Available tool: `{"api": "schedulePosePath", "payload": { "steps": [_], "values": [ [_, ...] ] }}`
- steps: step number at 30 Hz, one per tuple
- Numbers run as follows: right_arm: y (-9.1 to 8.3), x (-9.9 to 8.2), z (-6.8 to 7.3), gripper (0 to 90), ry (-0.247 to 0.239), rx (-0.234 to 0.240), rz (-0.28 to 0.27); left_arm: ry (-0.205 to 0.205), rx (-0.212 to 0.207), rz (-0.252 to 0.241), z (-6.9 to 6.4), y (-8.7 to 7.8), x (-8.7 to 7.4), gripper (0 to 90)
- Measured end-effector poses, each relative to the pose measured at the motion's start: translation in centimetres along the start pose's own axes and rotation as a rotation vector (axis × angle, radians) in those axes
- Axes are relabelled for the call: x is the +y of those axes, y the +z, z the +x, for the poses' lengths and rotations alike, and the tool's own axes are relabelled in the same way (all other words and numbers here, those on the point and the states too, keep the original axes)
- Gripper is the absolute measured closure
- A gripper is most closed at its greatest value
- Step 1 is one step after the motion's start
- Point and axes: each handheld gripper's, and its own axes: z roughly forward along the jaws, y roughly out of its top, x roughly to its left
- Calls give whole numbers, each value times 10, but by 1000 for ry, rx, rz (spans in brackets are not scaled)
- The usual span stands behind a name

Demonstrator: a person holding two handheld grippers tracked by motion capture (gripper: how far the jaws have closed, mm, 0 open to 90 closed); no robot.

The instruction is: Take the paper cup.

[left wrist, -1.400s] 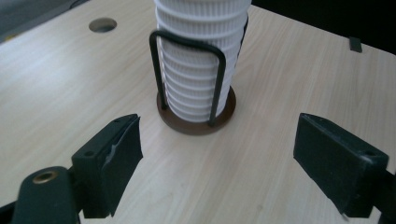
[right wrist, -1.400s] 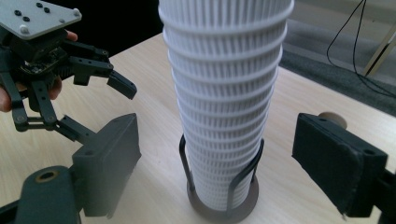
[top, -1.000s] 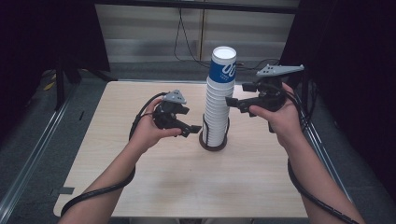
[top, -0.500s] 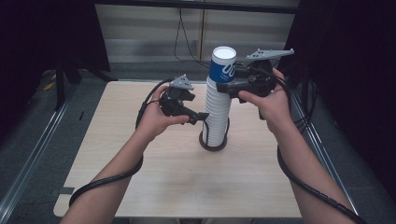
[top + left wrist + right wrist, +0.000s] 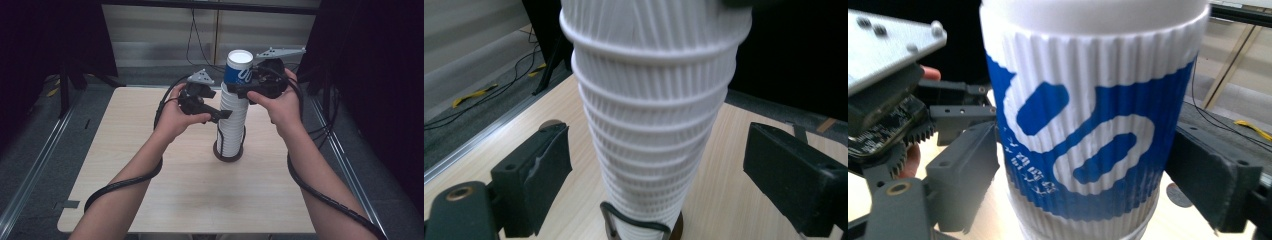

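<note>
A pale wooden tabletop (image 5: 150, 200) stands before dark curtains. At its centre a stack (image 5: 231, 125) of white ribbed cups sits upright in a dark wire holder (image 5: 229, 152); the top cup (image 5: 237, 67) bears blue print.

Step in hand, as judged: separating the top cup from the stack. The right claw (image 5: 235, 90), at 3 o'clock of the stack, brackets the top cup; its jaws have just been closing, the left one at the wall, a small gap at the right, no firm grip yet. The left claw (image 5: 227, 115), at 9 o'clock, straddles mid-stack; its jaws have just been opening, released, clear of the ribs.

Next move calls for the right claw to clench, the left to steady the stack, then a straight lift.
</note>
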Motion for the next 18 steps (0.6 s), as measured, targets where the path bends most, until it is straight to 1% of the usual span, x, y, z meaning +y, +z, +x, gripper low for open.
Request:
{"api": "schedulePosePath", "payload": {
  "steps": [2,5,6,9,10,12,13,17,18],
  "values": [
    [1,-1,-1,172,10,-6,-4,-2,-4,-15,-1,4,3,101],
    [1,-2,-1,178,16,-7,-9,-5,-5,-29,-2,10,7,100],
    [0,-2,-1,178,15,-4,-7,-5,-12,-35,-2,12,9,100],
    [-1,-3,-1,177,13,-5,-10,0,10,-53,-2,14,9,100],
    [-1,-3,-1,178,13,-5,-12,-12,11,-63,-2,15,10,103],
    [-1,-3,-2,180,12,-2,-13,-22,18,-82,-1,14,10,126],
    [-1,-3,-2,181,16,-1,-18,-30,16,-87,0,15,10,134],
    [-1,-3,-1,186,5,-3,-12,-30,14,-91,0,15,10,134],
    [-2,-1,-1,193,-5,-4,-17,-31,14,-91,0,15,10,135]
  ]
}}
